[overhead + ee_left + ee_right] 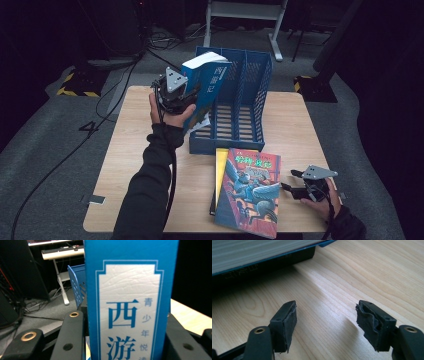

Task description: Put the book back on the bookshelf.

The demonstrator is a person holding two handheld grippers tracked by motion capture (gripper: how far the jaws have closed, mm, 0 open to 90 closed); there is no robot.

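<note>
Left gripper (176, 94) clamps the thick blue paperback book (206, 85) upright, seemingly just left of the blue plastic file rack's (252, 95) leftmost slot; right gripper (294, 186) open, empty.

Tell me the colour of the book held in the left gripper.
The book is blue with a white title panel, clearest in the left gripper view.

My pale wooden table (352, 275) shows smooth matt grain. The blue hardback book's (130, 302) cover looks glossy, its white label leather-textured. The blue slatted plastic file rack (250, 90) is matt; my right gripper's (325, 322) black pads (367, 322) look worn and rough.
</note>
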